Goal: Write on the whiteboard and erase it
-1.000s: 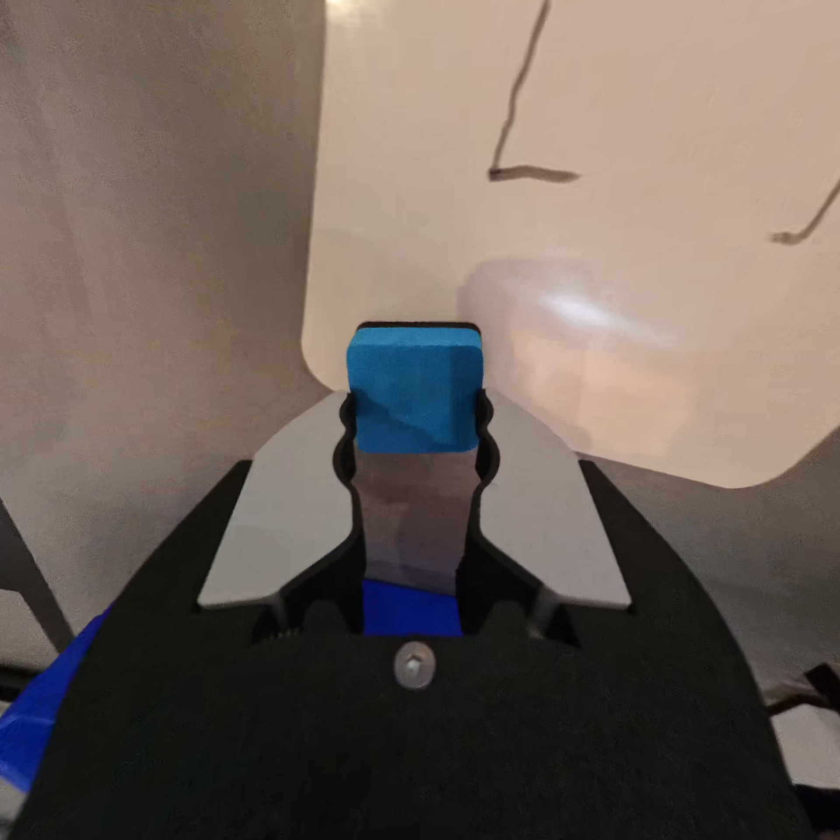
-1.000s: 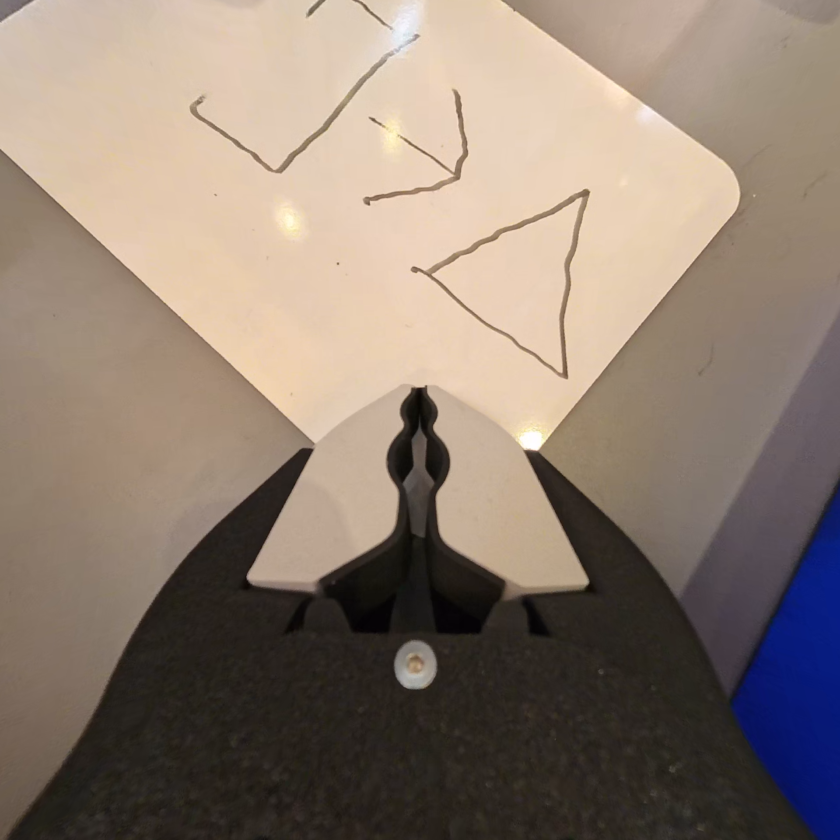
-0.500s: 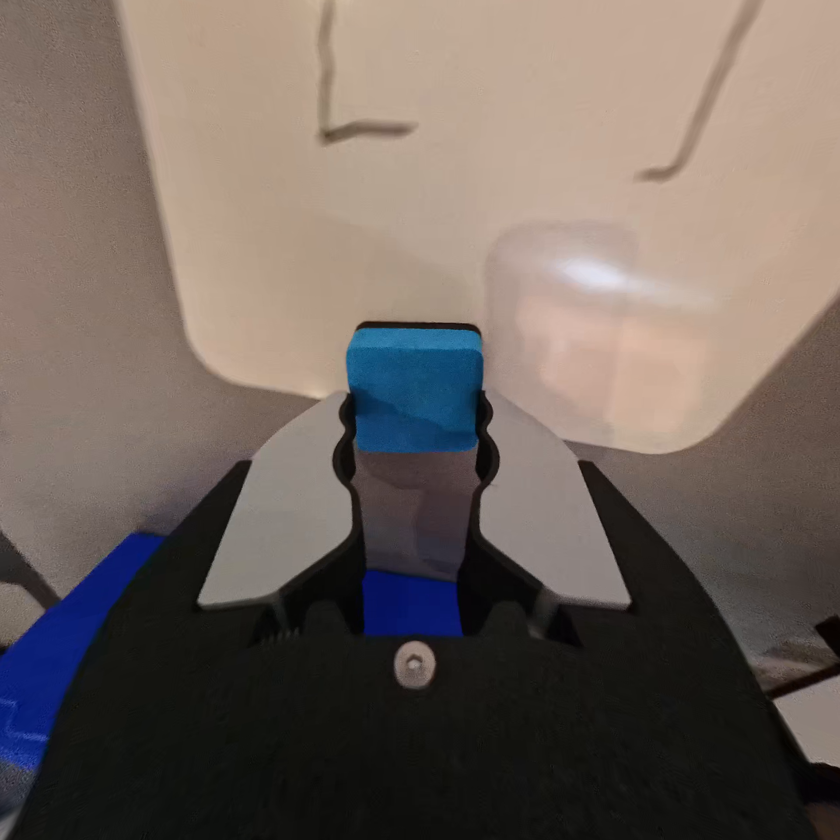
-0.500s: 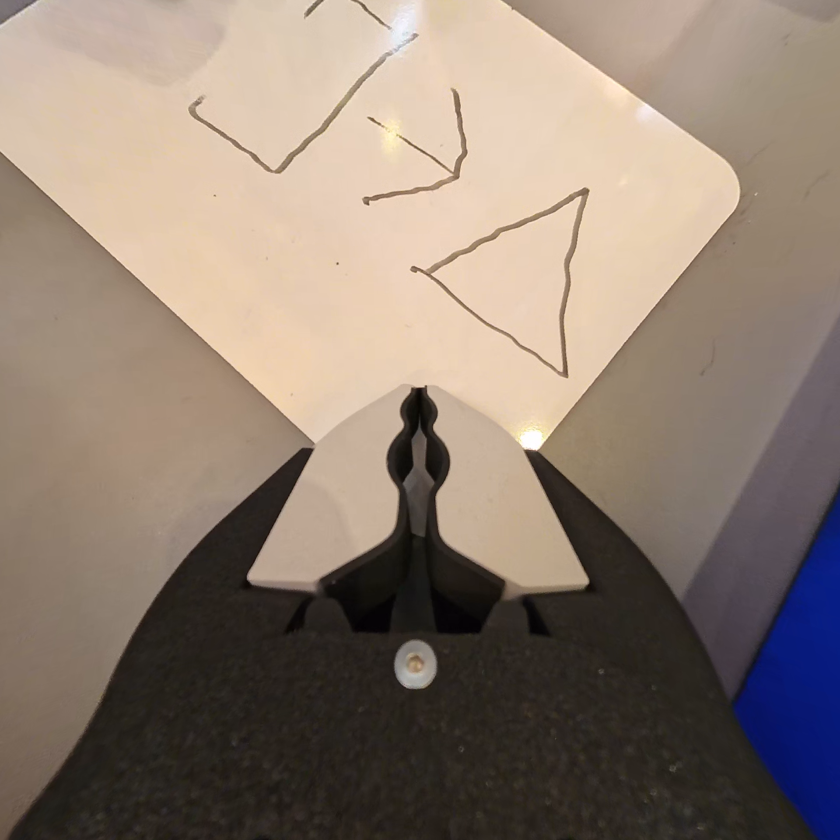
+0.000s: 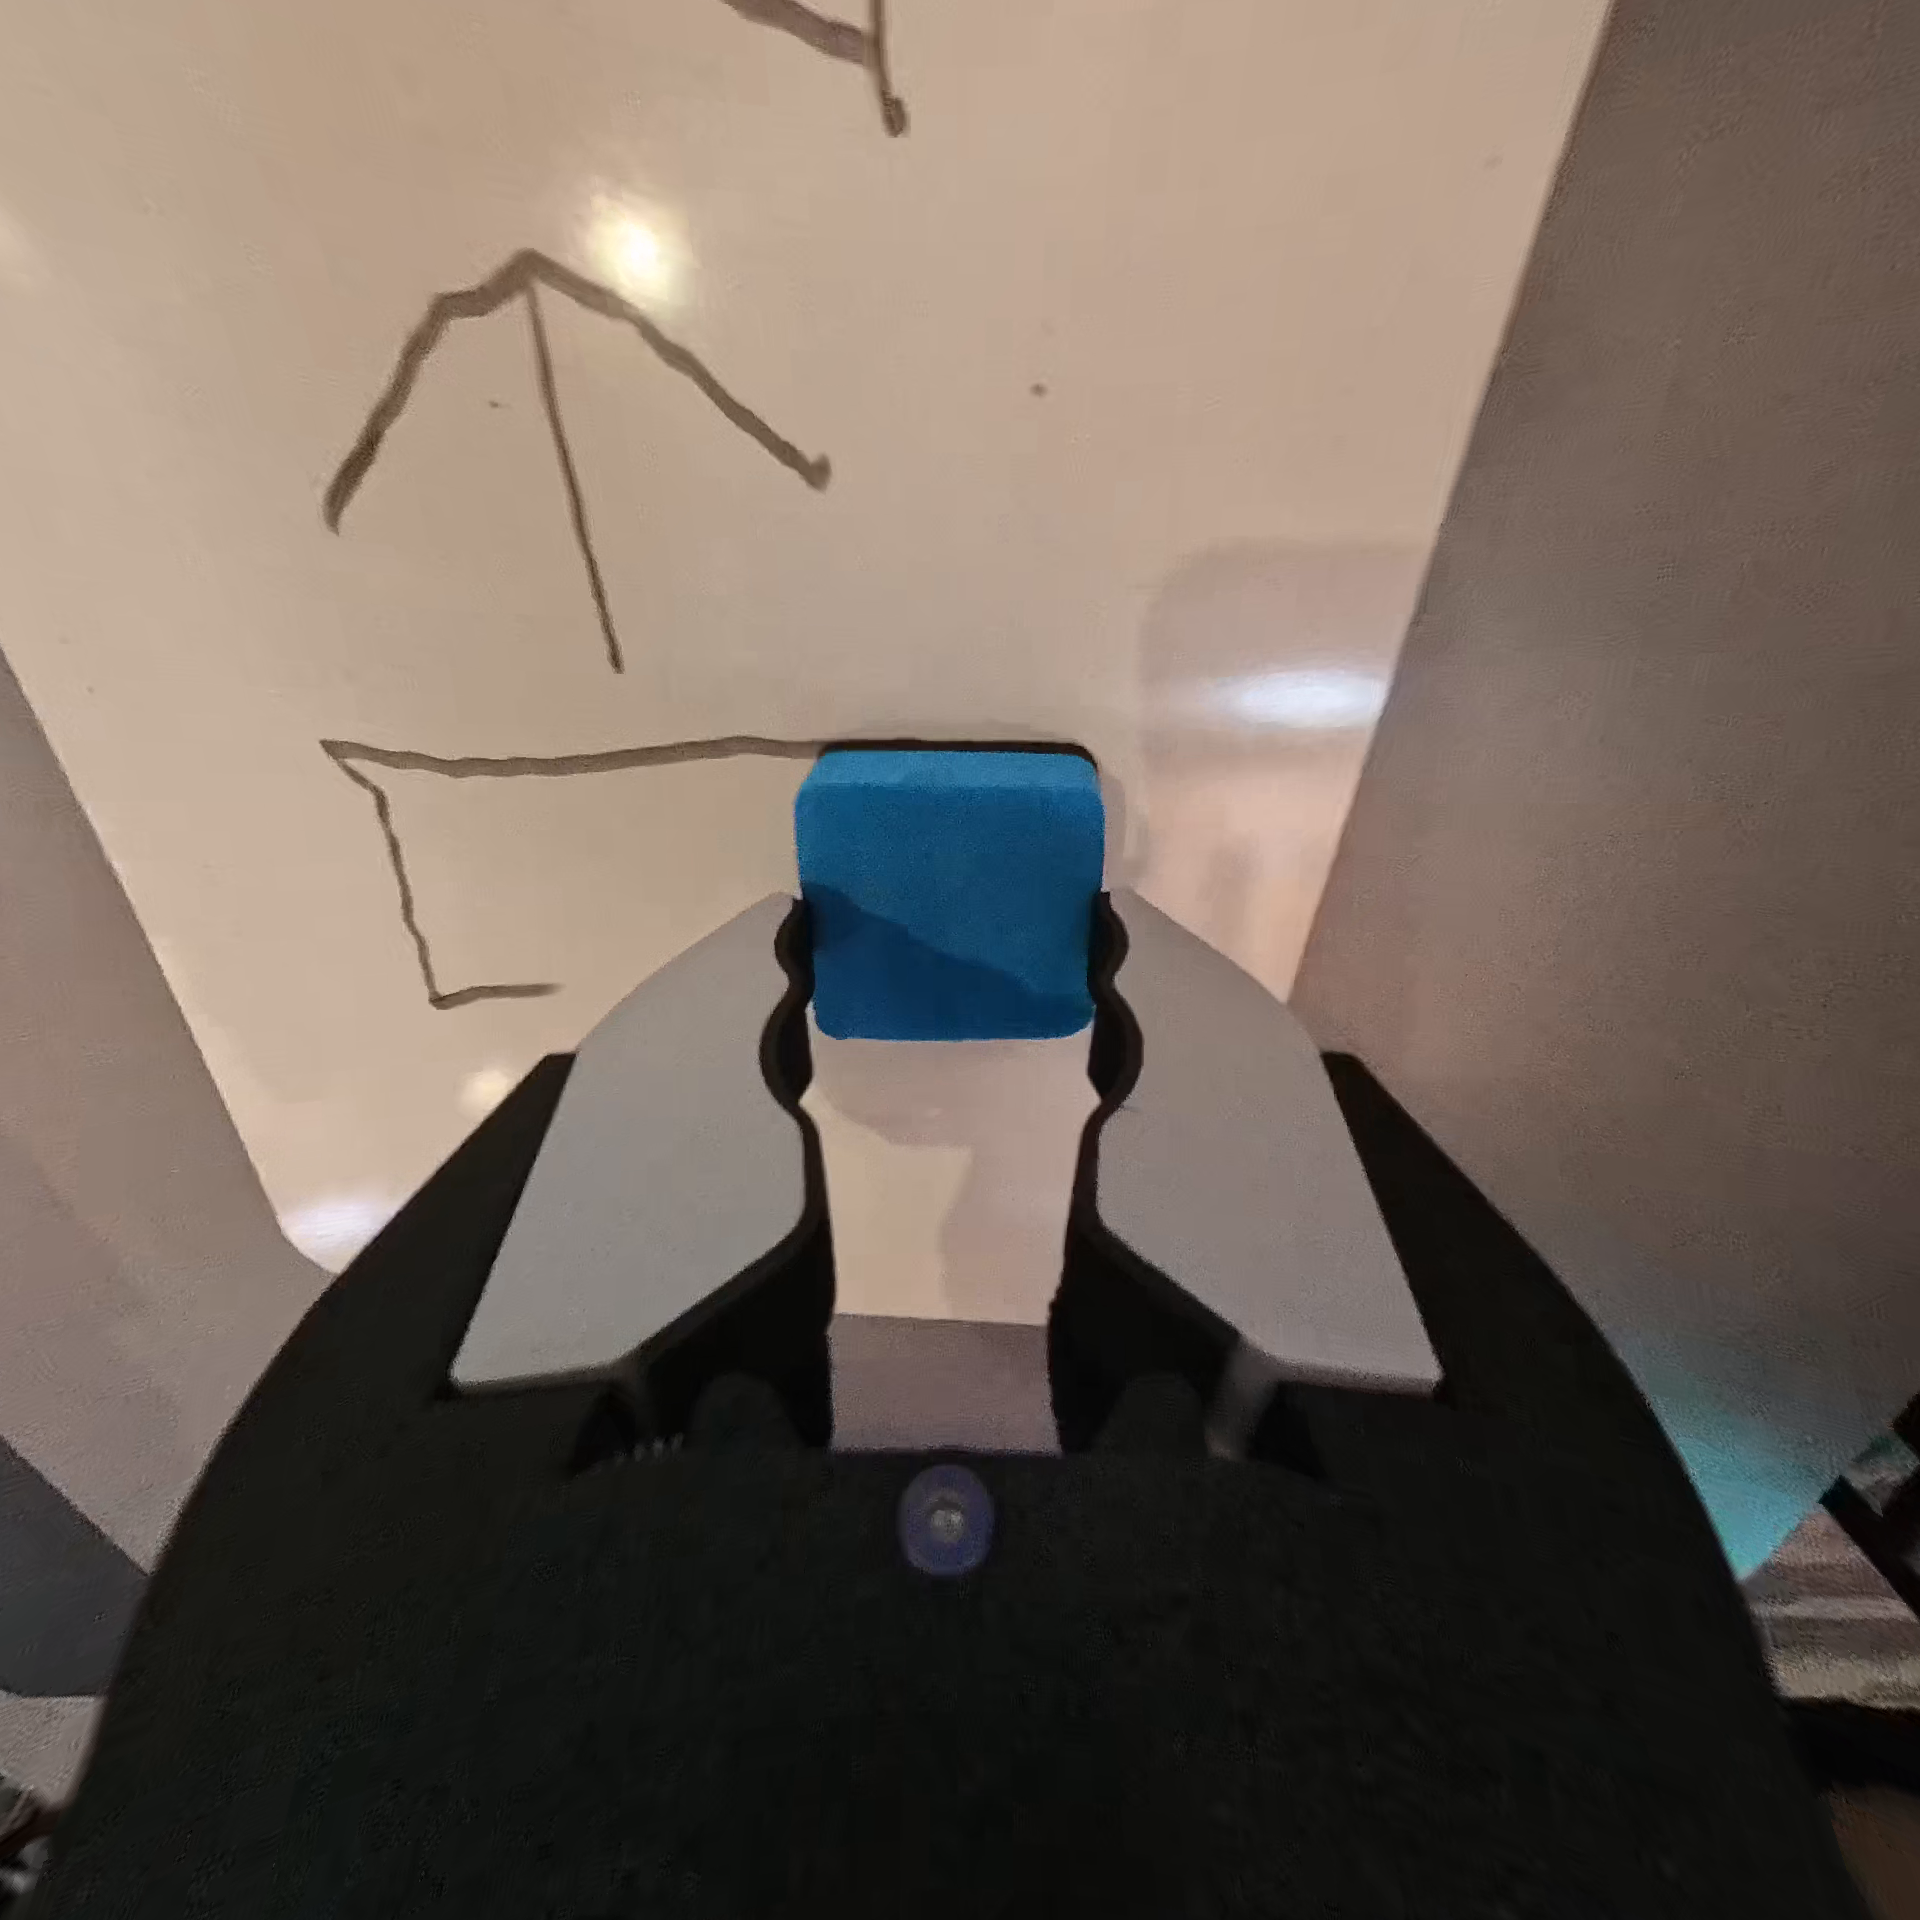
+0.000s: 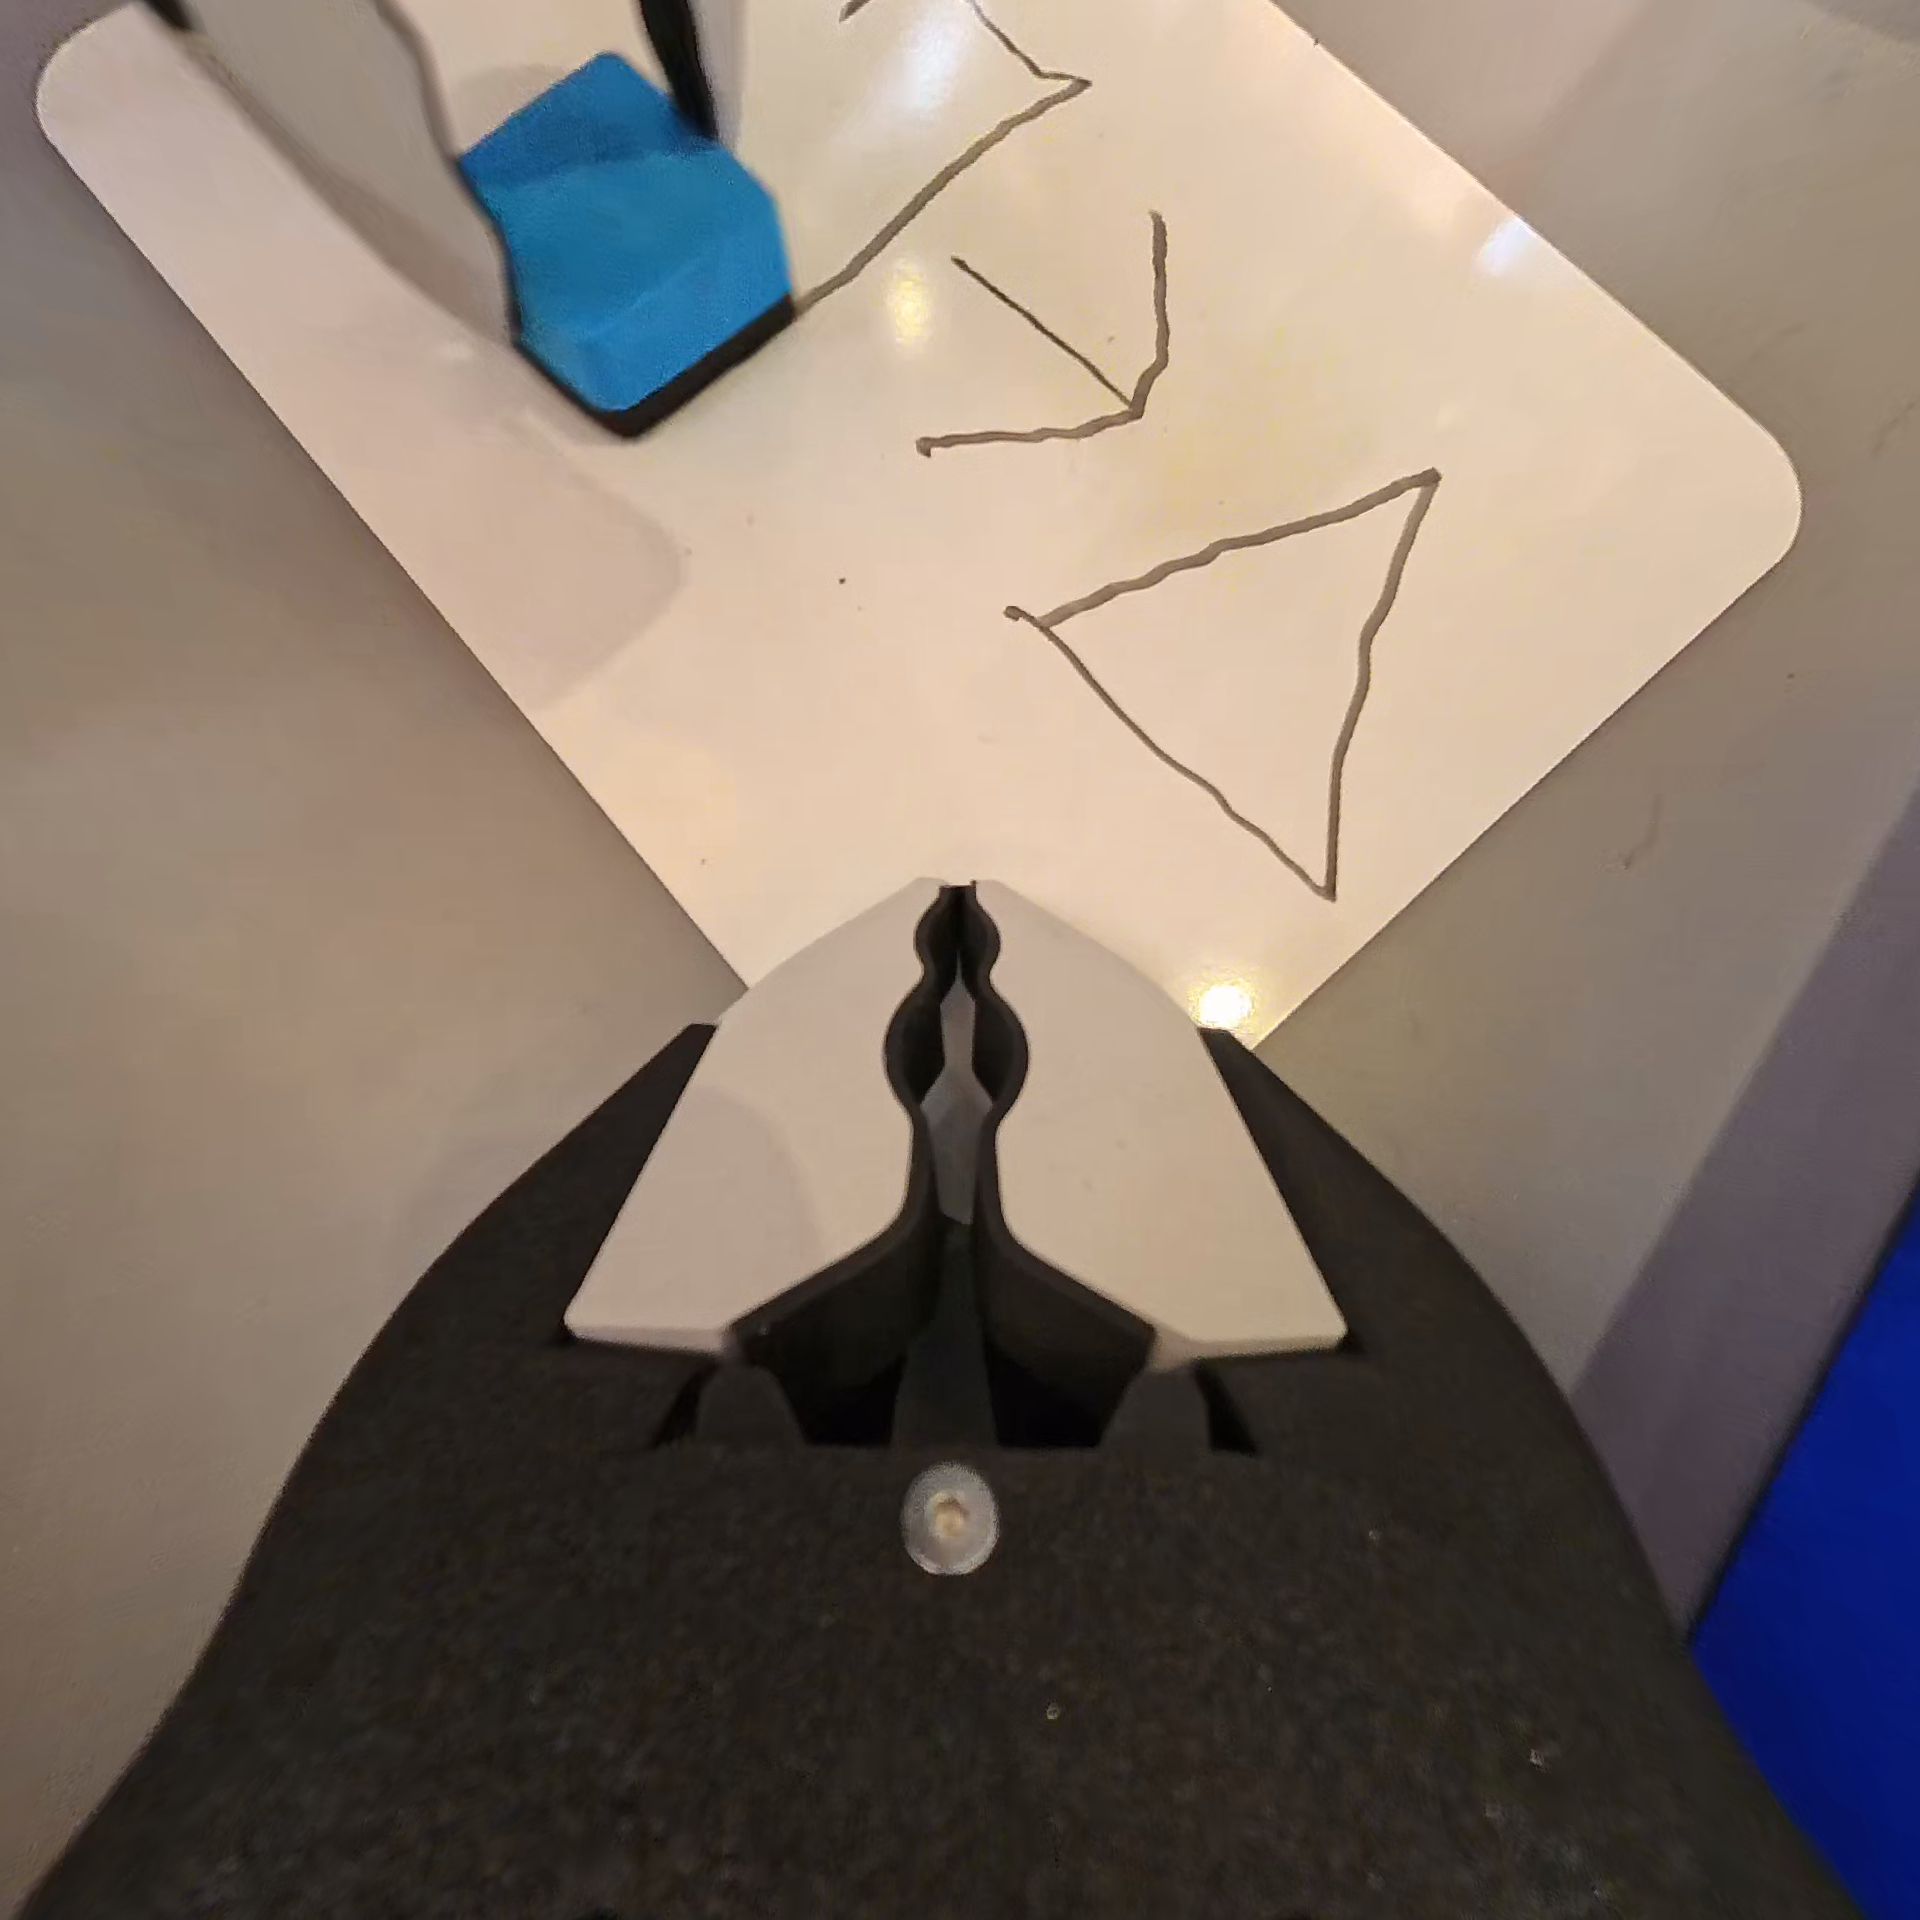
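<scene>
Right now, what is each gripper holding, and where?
Left gripper clamps the blue eraser by its two opposite sides. Right gripper is shut, holding nothing.

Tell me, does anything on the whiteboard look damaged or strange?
Nothing looks damaged. The whiteboard lies flat; the square outline is partly gone where the blue eraser sits, consistent with wiping.

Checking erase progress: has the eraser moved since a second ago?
Yes. The eraser, absent earlier from the right wrist view, now sits on the whiteboard over the drawn square.

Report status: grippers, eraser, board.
Left gripper shut on blue eraser, down on whiteboard. Right gripper shut, empty. Triangle unerased. Nothing blocking.
</scene>
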Tool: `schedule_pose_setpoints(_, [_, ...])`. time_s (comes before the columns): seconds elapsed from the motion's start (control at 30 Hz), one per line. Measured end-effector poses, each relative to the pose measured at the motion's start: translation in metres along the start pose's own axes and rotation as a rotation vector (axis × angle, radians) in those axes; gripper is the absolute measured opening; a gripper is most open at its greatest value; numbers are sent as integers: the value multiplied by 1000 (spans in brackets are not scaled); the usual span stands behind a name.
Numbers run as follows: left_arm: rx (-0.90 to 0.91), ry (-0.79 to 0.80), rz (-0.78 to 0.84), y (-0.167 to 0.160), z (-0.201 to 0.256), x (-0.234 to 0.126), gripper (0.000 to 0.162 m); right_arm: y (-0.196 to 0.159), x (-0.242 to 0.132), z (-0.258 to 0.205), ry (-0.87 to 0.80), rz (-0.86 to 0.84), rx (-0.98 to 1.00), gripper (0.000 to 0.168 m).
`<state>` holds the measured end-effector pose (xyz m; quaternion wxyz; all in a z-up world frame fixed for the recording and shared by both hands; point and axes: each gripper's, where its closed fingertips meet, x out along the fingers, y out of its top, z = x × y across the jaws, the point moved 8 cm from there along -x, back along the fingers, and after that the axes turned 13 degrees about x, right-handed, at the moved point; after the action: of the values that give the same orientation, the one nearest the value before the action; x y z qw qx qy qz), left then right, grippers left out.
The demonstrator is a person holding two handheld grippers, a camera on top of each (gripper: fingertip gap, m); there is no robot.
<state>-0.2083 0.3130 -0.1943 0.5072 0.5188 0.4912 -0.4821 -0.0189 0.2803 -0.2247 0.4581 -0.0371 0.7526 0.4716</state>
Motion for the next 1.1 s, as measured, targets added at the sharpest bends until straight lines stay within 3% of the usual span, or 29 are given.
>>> schedule_pose_setpoints(0.13, [-85, 29, 22, 10, -32, 2, 50, 0, 0, 0, 2, -2, 2, 1])
schedule_pose_setpoints(0.23, [46, 24, -19, 18, -20, 2, 51, 0, 0, 0, 1, -1, 1, 1])
schedule_pose_setpoints(0.33, [-93, 51, -112, -17, -54, 1, 50, 0, 0, 0, 0, 0, 0, 1])
schedule_pose_setpoints(0.4, [-218, 10, -63, -36, -75, 0, 50, 0, 0, 0, -2, 1, -2, 1])
schedule_pose_setpoints(0.47, [-155, 46, -78, -28, -70, 1, 50, 0, 0, 0, 0, 1, -1, 1])
schedule_pose_setpoints(0.6, [92, 5, -9, 24, -13, 2, 50, 0, 0, 1, -1, 1, 1, 1])
schedule_pose_setpoints(0.67, [133, -21, -2, 26, -7, 1, 50, 0, 0, 1, -1, 1, 1, 1])
schedule_pose_setpoints(0.87, [-167, 9, -25, -34, -97, -1, 50, 0, 0, 1, -5, 2, -1, 1])
schedule_pose_setpoints(0.97, [-66, 10, -46, -17, -81, 0, 50, 0, 0, 1, -5, 3, 0, 1])
schedule_pose_setpoints(1.1, [218, -81, 19, 24, -20, -1, 50, -1, -1, 2, -2, 3, 2, 1])
